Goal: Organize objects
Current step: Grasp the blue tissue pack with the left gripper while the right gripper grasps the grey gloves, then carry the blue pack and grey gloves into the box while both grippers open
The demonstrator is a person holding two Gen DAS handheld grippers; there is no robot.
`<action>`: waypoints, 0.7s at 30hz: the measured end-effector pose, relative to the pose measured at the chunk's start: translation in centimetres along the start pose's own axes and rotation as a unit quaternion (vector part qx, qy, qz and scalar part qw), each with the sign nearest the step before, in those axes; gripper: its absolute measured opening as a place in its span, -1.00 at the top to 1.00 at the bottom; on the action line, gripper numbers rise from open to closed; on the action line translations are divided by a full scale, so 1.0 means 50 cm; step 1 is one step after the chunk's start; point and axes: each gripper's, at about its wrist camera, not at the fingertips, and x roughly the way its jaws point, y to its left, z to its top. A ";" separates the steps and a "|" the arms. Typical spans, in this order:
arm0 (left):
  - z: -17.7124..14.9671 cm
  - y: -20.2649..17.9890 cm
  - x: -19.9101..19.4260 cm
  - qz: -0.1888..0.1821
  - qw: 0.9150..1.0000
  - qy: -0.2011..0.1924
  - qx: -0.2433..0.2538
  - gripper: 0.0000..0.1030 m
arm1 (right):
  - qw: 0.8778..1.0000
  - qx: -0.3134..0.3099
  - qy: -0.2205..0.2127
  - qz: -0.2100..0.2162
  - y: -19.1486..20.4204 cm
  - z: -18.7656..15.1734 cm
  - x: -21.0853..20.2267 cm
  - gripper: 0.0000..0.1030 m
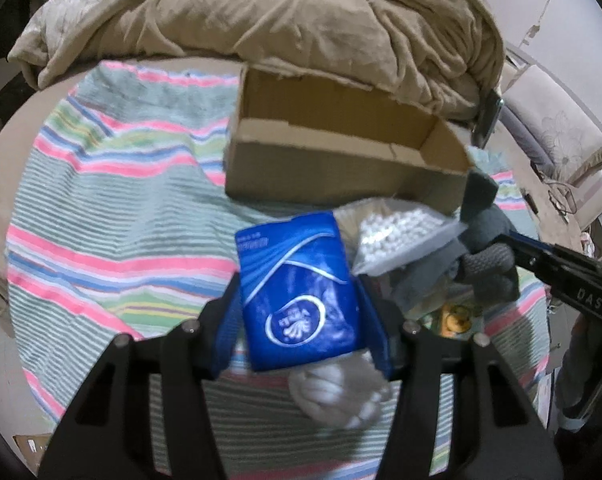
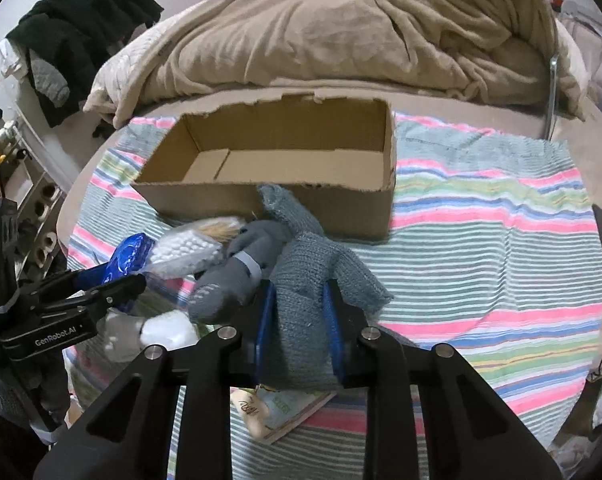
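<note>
Grippers both loaded — that's the picture right now. The left gripper (image 1: 299, 308) has its blue pads clamped on the sides of a blue packet (image 1: 297, 284), held flat side up with its far end pointing toward the cardboard box (image 1: 341, 148). The right gripper (image 2: 299, 320) is squeezed tight on a grey knitted glove (image 2: 309, 272), pinched at mid-body so the cuff and fingers flop out beyond the jaws.

Between the two tools sits the rest of the pile, near the front edge of the striped towel (image 2: 481, 216): a clear bag of white balls (image 1: 393, 236), a dark grey sock (image 2: 237, 276), something white and soft (image 1: 341, 396) under the packet, and a flat card or booklet (image 2: 289, 408) beneath the glove.

The box stands open and looks empty in the right wrist view, its near wall just beyond the pile, close to the towel's far edge, with the beige blanket (image 2: 341, 40) heaped behind. That's the likely destination — each tool seems to have one item ready to go over that near wall. Soft glove, slippery packet: the side grips make sense, though the packet could slide if tilted.
</note>
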 end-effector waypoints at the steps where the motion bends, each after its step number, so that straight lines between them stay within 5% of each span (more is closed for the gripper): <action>1: 0.005 -0.002 -0.010 -0.001 1.000 -0.006 0.002 -0.07 | 1.000 0.000 -0.004 0.000 -0.001 0.002 -0.006 0.49; 21: 0.108 -0.044 -0.066 -0.010 0.997 -0.072 0.040 -0.07 | 0.995 -0.019 -0.093 -0.001 -0.018 0.103 -0.102 0.48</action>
